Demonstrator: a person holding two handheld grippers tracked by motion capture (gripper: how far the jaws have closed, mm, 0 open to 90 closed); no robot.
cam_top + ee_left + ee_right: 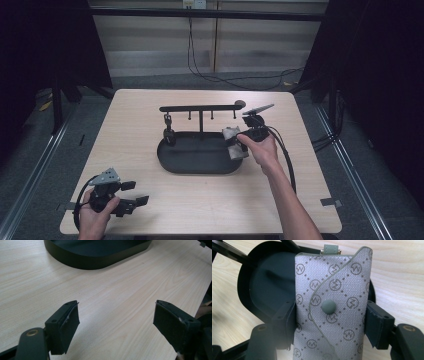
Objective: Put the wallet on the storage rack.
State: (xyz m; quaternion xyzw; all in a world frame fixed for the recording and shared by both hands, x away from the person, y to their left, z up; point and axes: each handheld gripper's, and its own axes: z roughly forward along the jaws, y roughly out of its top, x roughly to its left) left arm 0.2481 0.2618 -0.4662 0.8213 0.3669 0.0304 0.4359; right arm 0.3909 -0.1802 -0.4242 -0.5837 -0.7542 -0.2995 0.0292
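pale wood tabletop [150, 125] from the high view: my right gripper [239, 141] carries a grey pouch [233, 142] over the black tray's [200, 167] right end, under the hook rack [200, 108]; i'd lower it slowly and squarely. left gripper view: fingers [65, 326] spread wide, holding nothing. right gripper view: fingers [287, 322] clamp the pouch's [332, 305] sides.

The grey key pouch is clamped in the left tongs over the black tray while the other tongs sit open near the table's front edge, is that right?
Not quite: the right tongs clamp the grey key pouch, as the right gripper view shows. It is over the black tray, and the left tongs sit open near the table's front edge.
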